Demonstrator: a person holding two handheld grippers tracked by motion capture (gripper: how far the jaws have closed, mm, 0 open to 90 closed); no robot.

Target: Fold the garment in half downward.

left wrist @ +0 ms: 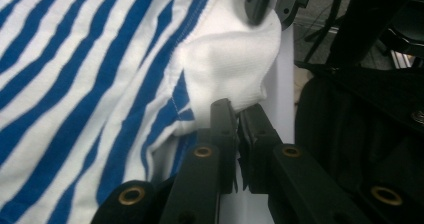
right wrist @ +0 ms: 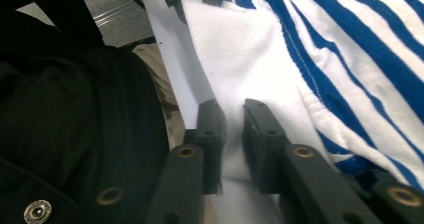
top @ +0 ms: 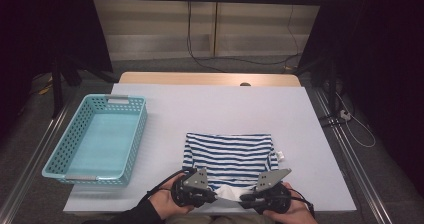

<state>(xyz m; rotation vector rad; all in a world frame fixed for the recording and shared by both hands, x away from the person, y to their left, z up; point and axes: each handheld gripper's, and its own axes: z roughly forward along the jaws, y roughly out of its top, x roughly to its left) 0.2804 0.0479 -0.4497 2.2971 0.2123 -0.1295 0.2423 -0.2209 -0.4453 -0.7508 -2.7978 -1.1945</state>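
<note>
A blue-and-white striped shirt [top: 227,156] lies folded on the white table [top: 225,109], near its front edge. Its plain white part [top: 230,193] hangs between my two grippers. My left gripper [top: 216,196] is shut on one corner of that white cloth [left wrist: 225,59]; its jaws [left wrist: 239,111] stand almost together with fabric pinched between them. My right gripper [top: 243,198] is shut on the opposite end, and white cloth [right wrist: 240,49] runs down into the narrow gap at its tips [right wrist: 234,109]. The right gripper's jaws also appear at the top of the left gripper view.
A light blue plastic basket [top: 107,100] with perforated walls stands on the left side of the table. A small white tag [top: 281,155] sticks out at the shirt's right edge. The person's dark clothing [right wrist: 75,109] lies just behind the table's front edge.
</note>
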